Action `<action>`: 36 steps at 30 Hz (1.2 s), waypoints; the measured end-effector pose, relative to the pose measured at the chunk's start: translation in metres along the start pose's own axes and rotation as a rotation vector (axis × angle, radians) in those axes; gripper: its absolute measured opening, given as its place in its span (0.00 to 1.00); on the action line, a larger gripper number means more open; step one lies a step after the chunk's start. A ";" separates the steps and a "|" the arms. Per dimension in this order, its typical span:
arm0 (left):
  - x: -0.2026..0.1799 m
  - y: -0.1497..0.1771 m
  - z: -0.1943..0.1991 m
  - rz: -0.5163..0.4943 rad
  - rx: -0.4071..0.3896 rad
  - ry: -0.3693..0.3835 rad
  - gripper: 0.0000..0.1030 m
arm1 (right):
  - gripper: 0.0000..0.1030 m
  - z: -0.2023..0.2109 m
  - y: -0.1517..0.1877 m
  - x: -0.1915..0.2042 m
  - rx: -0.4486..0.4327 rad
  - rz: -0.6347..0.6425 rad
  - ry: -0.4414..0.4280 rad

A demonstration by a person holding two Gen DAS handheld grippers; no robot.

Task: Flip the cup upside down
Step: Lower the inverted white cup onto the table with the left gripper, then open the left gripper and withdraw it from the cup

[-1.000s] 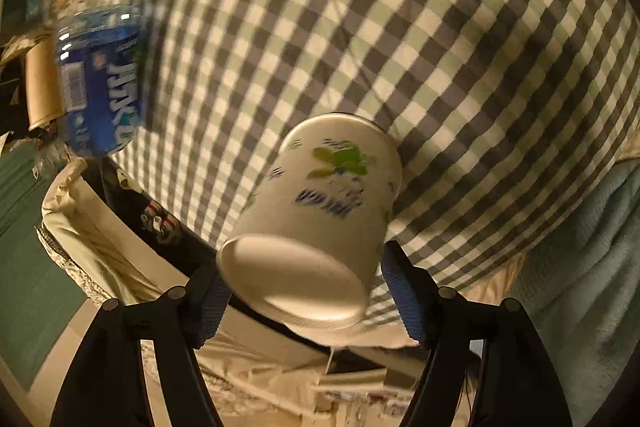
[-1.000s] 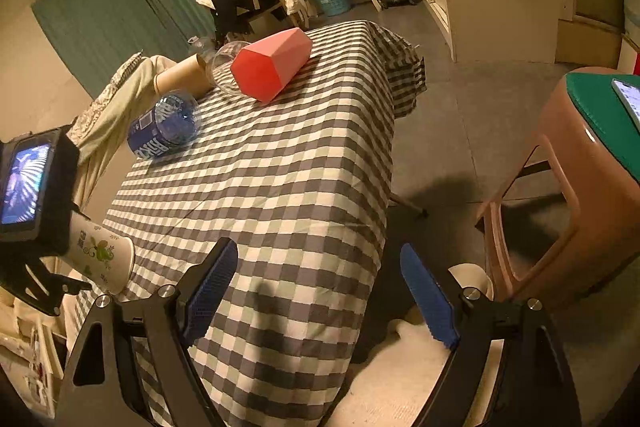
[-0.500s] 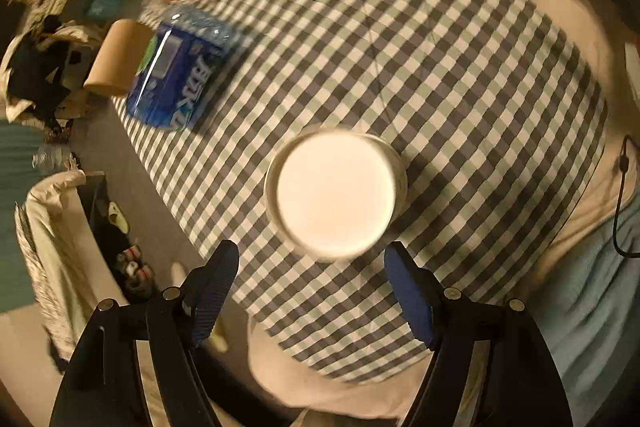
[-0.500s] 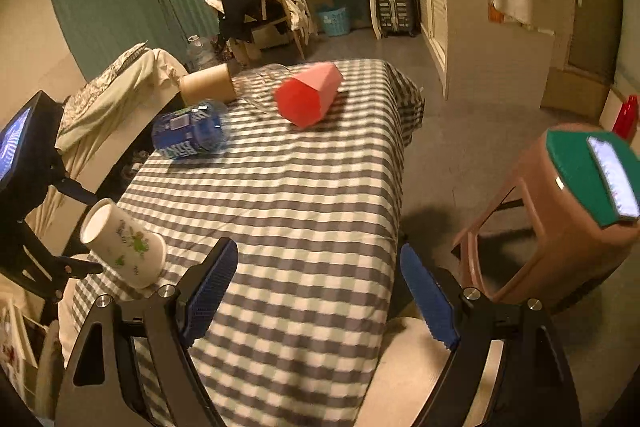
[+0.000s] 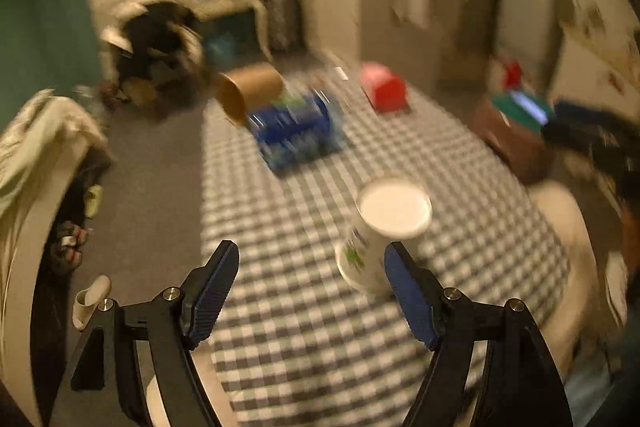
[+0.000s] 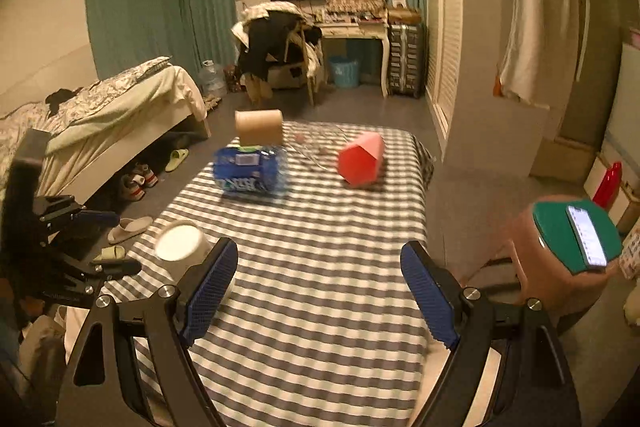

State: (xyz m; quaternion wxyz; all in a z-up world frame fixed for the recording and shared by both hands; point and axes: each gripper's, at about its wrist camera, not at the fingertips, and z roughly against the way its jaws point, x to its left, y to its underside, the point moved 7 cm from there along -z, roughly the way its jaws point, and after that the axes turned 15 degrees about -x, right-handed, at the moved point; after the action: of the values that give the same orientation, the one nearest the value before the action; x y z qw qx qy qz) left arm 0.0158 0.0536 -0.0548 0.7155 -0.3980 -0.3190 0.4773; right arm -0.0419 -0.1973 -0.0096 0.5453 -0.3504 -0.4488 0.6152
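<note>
A white paper cup (image 5: 380, 231) with a green and blue print stands upside down on the checked tablecloth (image 5: 312, 327), its flat white bottom facing up. My left gripper (image 5: 312, 291) is open; the cup sits just ahead of its right finger, apart from the pads. In the right wrist view the cup (image 6: 180, 247) is at the table's near left, partly behind my open, empty right gripper (image 6: 320, 291), with the left gripper (image 6: 76, 247) beside it.
A blue pack (image 6: 250, 171), a brown cardboard tube (image 6: 259, 126), a clear glass item (image 6: 316, 143) and a red box (image 6: 360, 163) lie at the table's far end. A stool with a phone (image 6: 576, 247) stands right; a bed (image 6: 100, 115) left.
The left gripper turned the cup over, set it upside down on the cloth and opened. It has drawn back and tilted up. The right gripper has risen slightly.
</note>
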 end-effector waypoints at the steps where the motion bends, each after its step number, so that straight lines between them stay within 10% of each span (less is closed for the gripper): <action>1: 0.002 -0.005 0.004 0.028 -0.048 -0.024 0.76 | 0.81 0.001 -0.002 0.007 -0.008 0.007 -0.002; 8: 0.000 -0.048 0.031 0.144 -0.233 -0.122 0.78 | 0.81 0.019 -0.031 0.035 -0.109 0.043 0.026; 14: 0.001 -0.062 0.064 0.150 -0.339 -0.240 1.00 | 0.82 0.042 -0.053 0.039 -0.199 0.021 0.057; 36: -0.001 -0.013 0.065 0.206 -0.256 -0.280 1.00 | 0.93 0.028 0.000 0.018 -0.163 -0.034 0.109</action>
State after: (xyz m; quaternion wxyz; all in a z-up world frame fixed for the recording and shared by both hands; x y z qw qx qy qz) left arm -0.0333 0.0667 -0.0126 0.5554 -0.4458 -0.4309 0.5542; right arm -0.0700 -0.1846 0.0016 0.5488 -0.4192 -0.4728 0.5473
